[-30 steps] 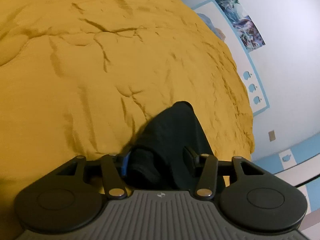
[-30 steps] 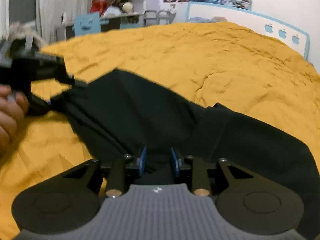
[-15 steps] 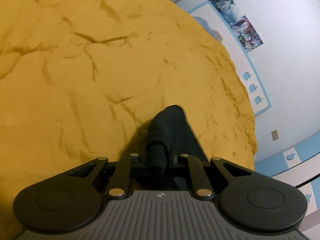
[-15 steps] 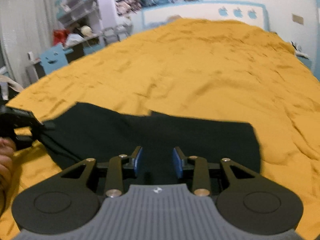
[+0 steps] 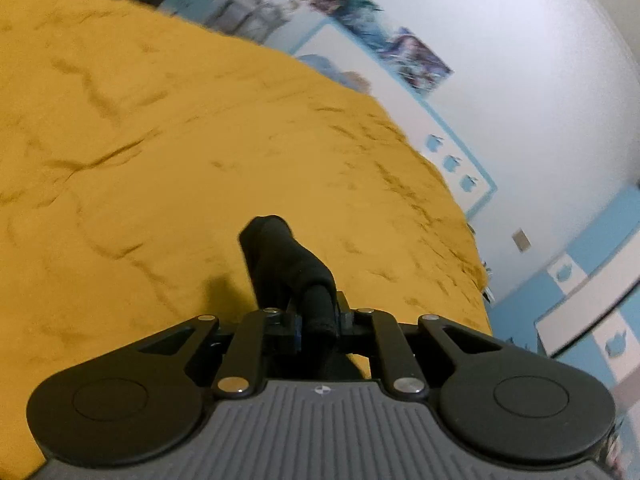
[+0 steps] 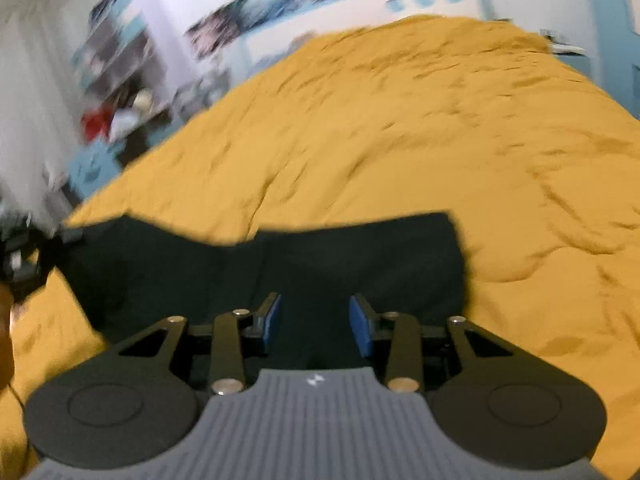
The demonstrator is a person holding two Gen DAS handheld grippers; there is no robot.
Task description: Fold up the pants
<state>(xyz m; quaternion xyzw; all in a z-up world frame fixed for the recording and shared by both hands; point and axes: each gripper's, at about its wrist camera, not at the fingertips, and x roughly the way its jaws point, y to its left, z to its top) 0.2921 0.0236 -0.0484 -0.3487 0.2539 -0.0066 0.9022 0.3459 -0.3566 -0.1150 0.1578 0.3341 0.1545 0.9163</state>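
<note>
The black pants (image 6: 280, 264) lie spread across the mustard bedspread (image 6: 400, 128), folded into a wide band. My right gripper (image 6: 315, 320) is open, its blue pads apart just above the near edge of the pants. My left gripper (image 5: 318, 320) is shut on a bunched corner of the pants (image 5: 288, 264) and holds it up above the bedspread (image 5: 160, 160). In the right wrist view the left gripper (image 6: 24, 256) shows at the far left, at the pants' left end.
The bed fills most of both views. A white and blue headboard (image 6: 400, 4) and posters (image 5: 360, 40) are on the far wall. Cluttered shelves and a blue box (image 6: 100, 160) stand beyond the bed's left side.
My right gripper has opened and let go of the pants, which now lie flatter. My left gripper has closed on the pants' corner and lifted it.
</note>
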